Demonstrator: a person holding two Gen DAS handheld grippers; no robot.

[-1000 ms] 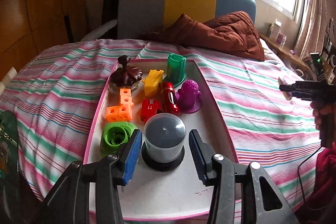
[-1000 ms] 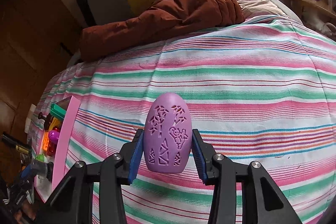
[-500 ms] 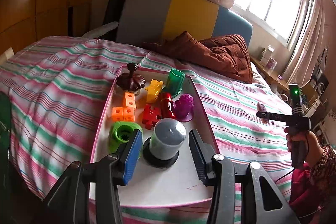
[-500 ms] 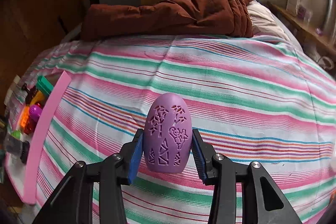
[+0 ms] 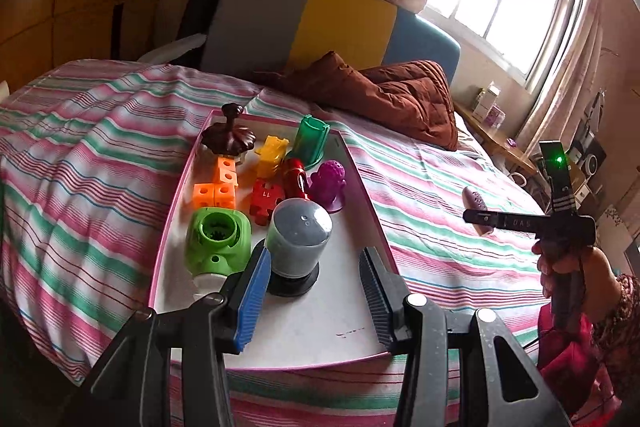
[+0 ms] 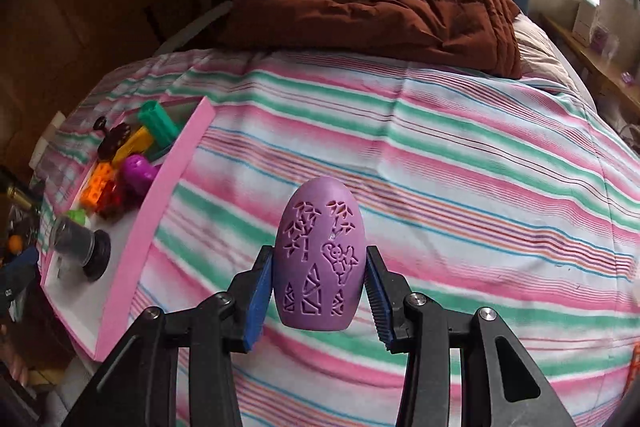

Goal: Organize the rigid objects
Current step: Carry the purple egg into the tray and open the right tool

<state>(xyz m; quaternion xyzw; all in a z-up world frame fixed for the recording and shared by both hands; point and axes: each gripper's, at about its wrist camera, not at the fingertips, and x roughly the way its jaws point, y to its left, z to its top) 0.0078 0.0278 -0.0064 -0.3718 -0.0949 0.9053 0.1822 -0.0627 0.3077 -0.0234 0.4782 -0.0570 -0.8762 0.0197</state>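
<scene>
My right gripper [image 6: 318, 291] is shut on a purple carved egg [image 6: 319, 255] and holds it above the striped bedspread, right of the tray; the egg also shows in the left wrist view [image 5: 474, 202]. My left gripper [image 5: 310, 291] is open over the near part of the pink-rimmed white tray [image 5: 312, 323], just behind a grey cup on a black base [image 5: 298, 241]. The tray holds a green round toy [image 5: 218, 241], orange cubes [image 5: 216, 187], a red block [image 5: 266, 197], a purple figure [image 5: 330, 183], a yellow piece [image 5: 272, 151], a green cylinder [image 5: 311, 139] and a brown top [image 5: 228, 137].
The tray [image 6: 160, 211] lies on a striped bed [image 6: 440, 167]. A brown quilt [image 6: 380, 11] is heaped at the head, against a grey, yellow and blue headboard [image 5: 304, 23]. A shelf with small boxes [image 5: 490, 105] runs under the window on the right.
My right gripper has swung left with the egg, bringing the tray closer in its view. My left gripper has pulled back and risen a little from the grey cup.
</scene>
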